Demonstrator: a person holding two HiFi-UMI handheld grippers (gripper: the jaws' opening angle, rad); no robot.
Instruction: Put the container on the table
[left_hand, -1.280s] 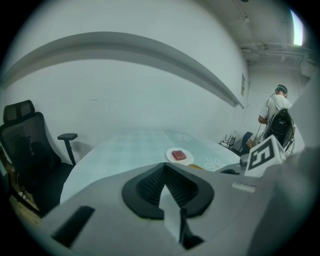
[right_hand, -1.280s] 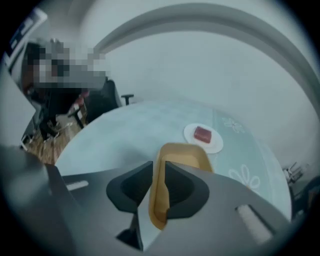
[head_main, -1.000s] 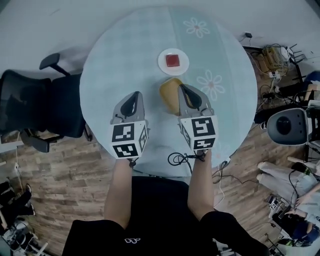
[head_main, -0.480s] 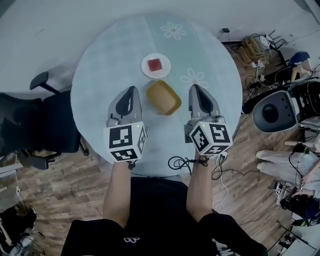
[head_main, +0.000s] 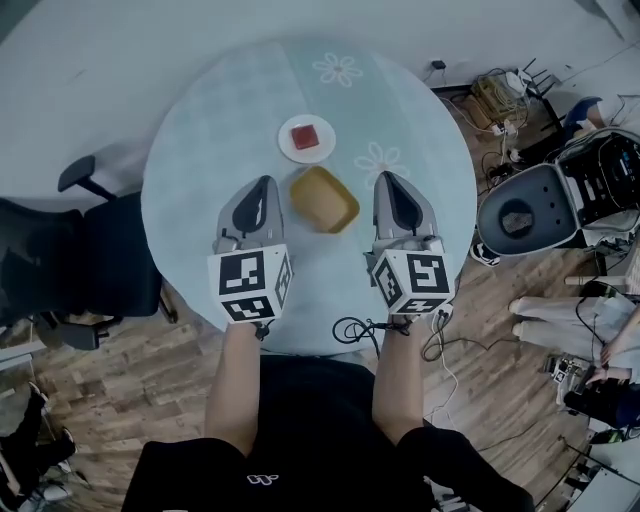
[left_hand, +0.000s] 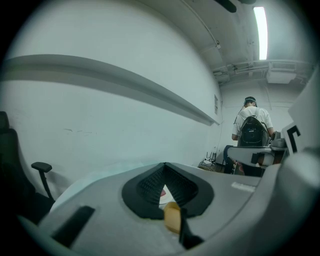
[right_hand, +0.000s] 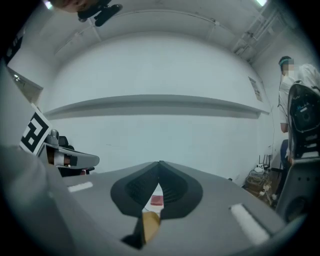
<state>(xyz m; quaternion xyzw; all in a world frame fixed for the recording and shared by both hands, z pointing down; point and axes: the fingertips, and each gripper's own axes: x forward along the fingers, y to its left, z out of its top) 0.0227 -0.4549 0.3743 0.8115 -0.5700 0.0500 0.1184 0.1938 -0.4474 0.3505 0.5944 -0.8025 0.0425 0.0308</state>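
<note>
Shifted since a second ago: right tool (head_main: 388, 180), then over the container (head_main: 324, 198), now clear of it at its right. Lies flat on the pale blue bench (head_main: 220, 130), mouth up, between both tools, touching neither. Shallow, mustard-yellow, rectangular with rounded corners, empty inside. Sits just beside a white plate (head_main: 288, 141) carrying a red block (head_main: 306, 137). Both pinched together, gripping nothing: left tool (head_main: 265, 183) and right tool.

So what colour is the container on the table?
Mustard yellow. The container shows best in the head view.
</note>
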